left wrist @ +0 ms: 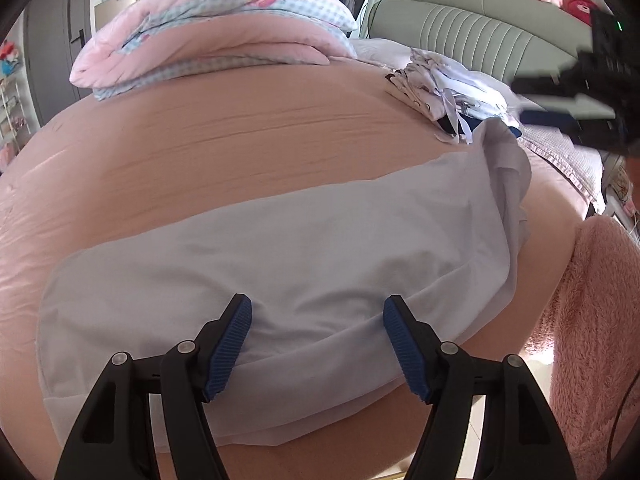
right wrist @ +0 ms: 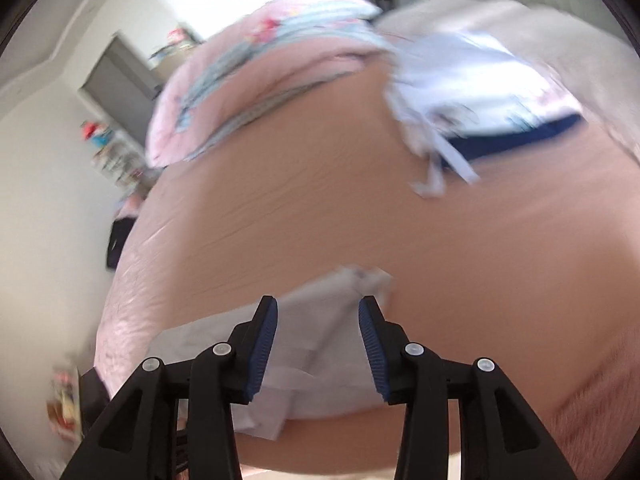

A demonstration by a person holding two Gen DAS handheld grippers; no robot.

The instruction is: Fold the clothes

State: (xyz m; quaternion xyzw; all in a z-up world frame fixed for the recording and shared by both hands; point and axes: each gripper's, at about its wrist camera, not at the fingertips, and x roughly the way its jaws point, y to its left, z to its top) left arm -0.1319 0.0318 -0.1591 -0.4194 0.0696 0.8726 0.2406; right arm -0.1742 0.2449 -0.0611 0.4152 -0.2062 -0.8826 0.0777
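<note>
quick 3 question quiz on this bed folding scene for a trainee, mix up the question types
1. True or false: the left tool is clamped shut on the pale blue garment.
2. Multiple choice: what lies at the far end of the bed sheet, behind the garment?
A. a folded pink quilt
B. a cardboard box
C. a laptop
3. Short answer: in the left wrist view, on which side of the picture is the pile of white clothes?

Key
1. False: its jaws stand open above the cloth.
2. A
3. The right side, near the grey headboard.
</note>
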